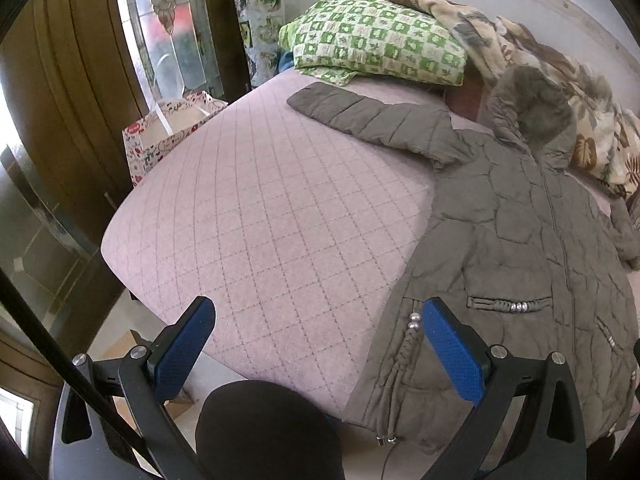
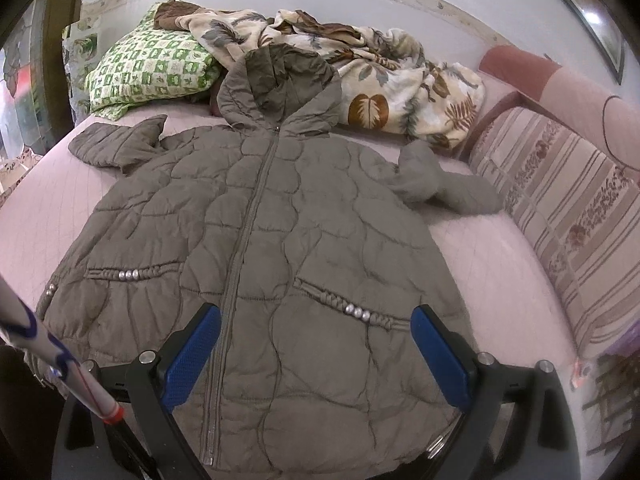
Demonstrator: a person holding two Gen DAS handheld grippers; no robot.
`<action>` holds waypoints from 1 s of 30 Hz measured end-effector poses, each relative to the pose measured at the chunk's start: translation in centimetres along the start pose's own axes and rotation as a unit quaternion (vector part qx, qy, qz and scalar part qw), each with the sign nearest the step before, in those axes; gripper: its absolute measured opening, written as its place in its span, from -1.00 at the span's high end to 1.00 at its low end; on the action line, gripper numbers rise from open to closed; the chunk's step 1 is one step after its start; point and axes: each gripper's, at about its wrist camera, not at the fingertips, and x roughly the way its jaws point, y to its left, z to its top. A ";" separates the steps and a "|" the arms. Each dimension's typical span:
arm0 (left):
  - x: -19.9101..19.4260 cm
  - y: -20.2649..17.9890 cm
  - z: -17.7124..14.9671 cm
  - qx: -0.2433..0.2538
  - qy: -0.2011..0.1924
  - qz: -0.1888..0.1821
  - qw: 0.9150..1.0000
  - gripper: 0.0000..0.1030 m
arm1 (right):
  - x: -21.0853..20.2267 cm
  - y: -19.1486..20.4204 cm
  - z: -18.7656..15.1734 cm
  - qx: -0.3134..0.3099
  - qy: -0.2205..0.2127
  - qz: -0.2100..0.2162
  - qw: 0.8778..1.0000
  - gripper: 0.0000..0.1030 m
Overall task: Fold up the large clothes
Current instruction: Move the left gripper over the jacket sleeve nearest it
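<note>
A grey-olive quilted hooded coat (image 2: 280, 240) lies flat, front up and zipped, on a pink quilted bed (image 1: 260, 220). Its hood points to the far side, one sleeve stretches left (image 1: 360, 116), the other lies bunched at the right (image 2: 440, 184). In the left wrist view the coat (image 1: 520, 260) fills the right side. My left gripper (image 1: 318, 320) is open and empty above the bed's near edge, its right finger over the coat's left hem. My right gripper (image 2: 316, 324) is open and empty over the coat's lower front.
A green checked pillow (image 1: 380, 40) and a crumpled leaf-print blanket (image 2: 380, 72) lie at the head of the bed. A striped cushion (image 2: 560, 216) lines the right side. A floral box (image 1: 168, 136) stands by the bed's left edge, beside wooden door panels and a window.
</note>
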 end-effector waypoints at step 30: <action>6.2 1.6 3.9 -0.010 0.021 0.023 0.999 -0.90 | 4.6 4.0 2.4 -0.003 0.042 0.034 0.999 -0.90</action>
